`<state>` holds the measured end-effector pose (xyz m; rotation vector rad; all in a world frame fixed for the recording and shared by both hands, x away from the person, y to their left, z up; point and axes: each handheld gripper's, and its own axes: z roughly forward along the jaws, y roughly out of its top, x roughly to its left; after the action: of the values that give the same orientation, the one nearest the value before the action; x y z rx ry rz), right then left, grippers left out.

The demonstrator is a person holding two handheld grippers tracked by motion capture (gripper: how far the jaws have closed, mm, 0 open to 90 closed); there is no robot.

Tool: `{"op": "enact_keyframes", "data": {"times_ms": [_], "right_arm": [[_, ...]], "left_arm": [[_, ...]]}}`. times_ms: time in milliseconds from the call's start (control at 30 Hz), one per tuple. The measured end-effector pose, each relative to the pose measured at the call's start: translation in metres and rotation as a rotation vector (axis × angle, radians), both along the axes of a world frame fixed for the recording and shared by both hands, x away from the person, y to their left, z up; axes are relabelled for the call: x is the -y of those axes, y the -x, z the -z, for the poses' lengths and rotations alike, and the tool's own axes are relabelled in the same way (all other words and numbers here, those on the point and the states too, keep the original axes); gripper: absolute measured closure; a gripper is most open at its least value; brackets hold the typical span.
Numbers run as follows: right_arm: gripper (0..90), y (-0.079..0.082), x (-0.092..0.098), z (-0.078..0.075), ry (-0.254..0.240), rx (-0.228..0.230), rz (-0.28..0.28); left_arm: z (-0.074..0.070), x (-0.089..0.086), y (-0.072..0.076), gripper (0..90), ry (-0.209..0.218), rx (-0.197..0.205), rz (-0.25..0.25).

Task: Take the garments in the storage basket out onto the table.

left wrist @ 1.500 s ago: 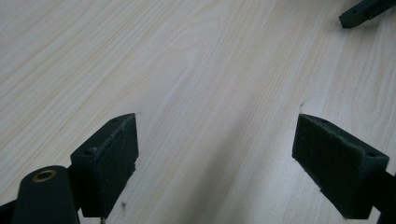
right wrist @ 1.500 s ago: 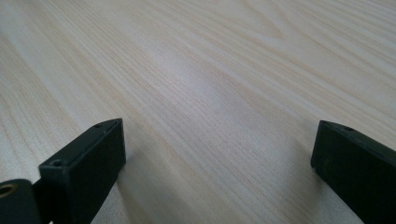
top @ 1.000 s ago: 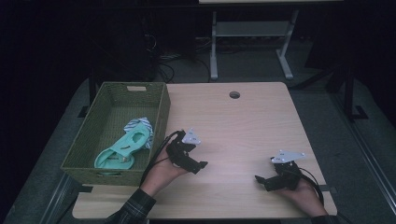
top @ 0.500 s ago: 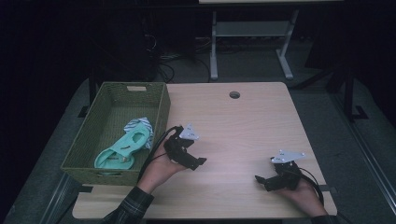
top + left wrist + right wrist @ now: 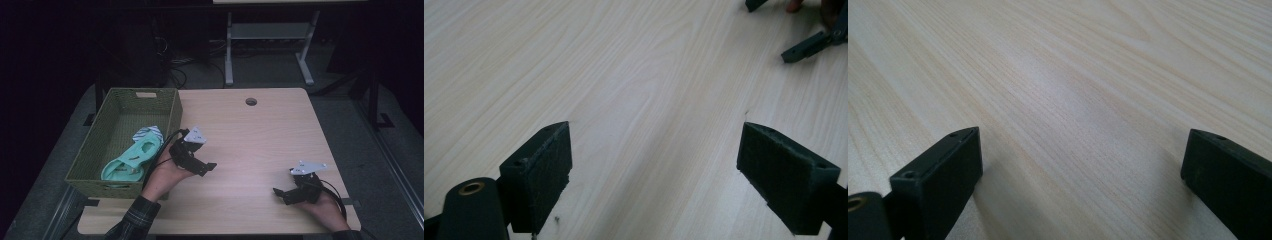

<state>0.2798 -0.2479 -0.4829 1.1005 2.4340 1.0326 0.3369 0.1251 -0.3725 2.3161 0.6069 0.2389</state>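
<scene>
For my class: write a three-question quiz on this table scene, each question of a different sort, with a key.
1. True or false: the left gripper is shut on a sandal.
2. Where does the sandal lie?
A. on the table
B. in the basket
C. on the floor
3. Fill in: the jaws of the right gripper stand ____ over bare wood.

Key
1. False: its jaws are wide apart with nothing between them.
2. B
3. open
</scene>
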Motion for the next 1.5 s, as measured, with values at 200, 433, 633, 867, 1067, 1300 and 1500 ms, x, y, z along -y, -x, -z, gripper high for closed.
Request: {"op": "enact_keyframes", "data": {"times_ms": [200,433,633,867,1067,1300,1500], "right_arm": [[2.6,-0.001,0.002,0.000,-0.013,-0.009,0.014],[2.6,0.000,0.000,0.000,0.001,-0.002,0.019],[2.6,0.000,0.000,0.000,0.002,-0.003,0.019],[2.6,0.000,0.000,0.000,0.003,-0.004,0.019],[2.6,0.000,0.000,0.000,0.002,-0.005,0.020],[2.6,-0.001,0.001,0.000,0.006,0.006,0.012],[2.6,-0.001,0.001,0.000,0.005,0.005,0.013]], "left_arm": [[-0.005,-0.002,-0.004,13.9,-0.004,0.008,-0.003],[-0.013,-0.012,-0.009,13.9,0.003,0.019,-0.025],[-0.018,-0.024,-0.012,13.9,-0.001,0.030,-0.040],[-0.023,-0.035,-0.013,13.9,0.011,0.034,-0.069],[-0.027,-0.047,-0.013,13.9,0.016,0.039,-0.089],[-0.029,-0.058,-0.014,13.9,0.032,0.037,-0.124],[-0.034,-0.072,-0.014,13.9,0.045,0.046,-0.155]]}}
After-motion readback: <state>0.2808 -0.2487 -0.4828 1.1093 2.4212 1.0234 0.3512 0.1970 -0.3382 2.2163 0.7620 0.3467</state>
